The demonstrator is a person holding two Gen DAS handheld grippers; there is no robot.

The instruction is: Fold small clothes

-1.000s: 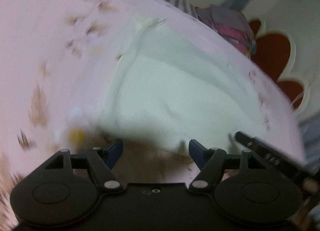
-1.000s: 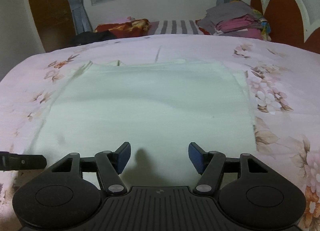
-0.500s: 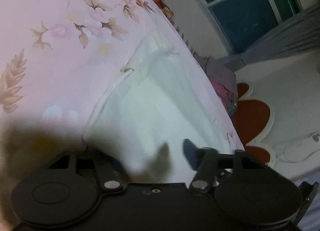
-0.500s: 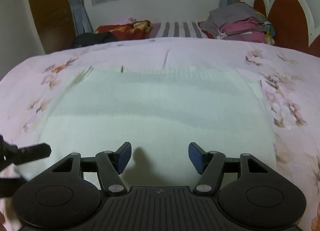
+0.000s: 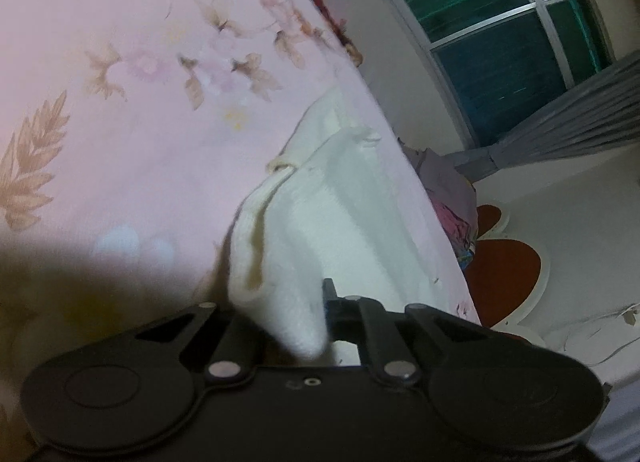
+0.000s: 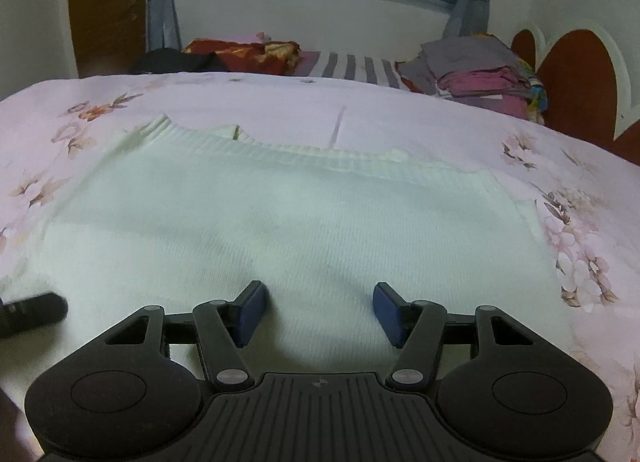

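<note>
A white knitted garment (image 6: 280, 222) lies spread flat on the pink floral bedsheet (image 6: 440, 122). My right gripper (image 6: 316, 312) is open, its blue pads (image 6: 250, 314) resting low over the garment's near edge. My left gripper (image 5: 294, 314) is shut on the garment's near left corner (image 5: 296, 302), which bunches up between the jaws and hides the fingertips. The garment also shows in the left wrist view (image 5: 352, 222), stretching away from that corner. The left gripper's tip shows in the right wrist view (image 6: 32, 312) at the garment's left edge.
A stack of folded clothes (image 6: 476, 74) sits at the far right of the bed by the red headboard (image 6: 576, 74). A red and black bundle (image 6: 224, 56) and a striped cloth (image 6: 352, 66) lie at the far edge under the window.
My left gripper has closed on the garment's corner and lifted it into a bunch. My right gripper has moved forward and lower over the garment and stayed open.
</note>
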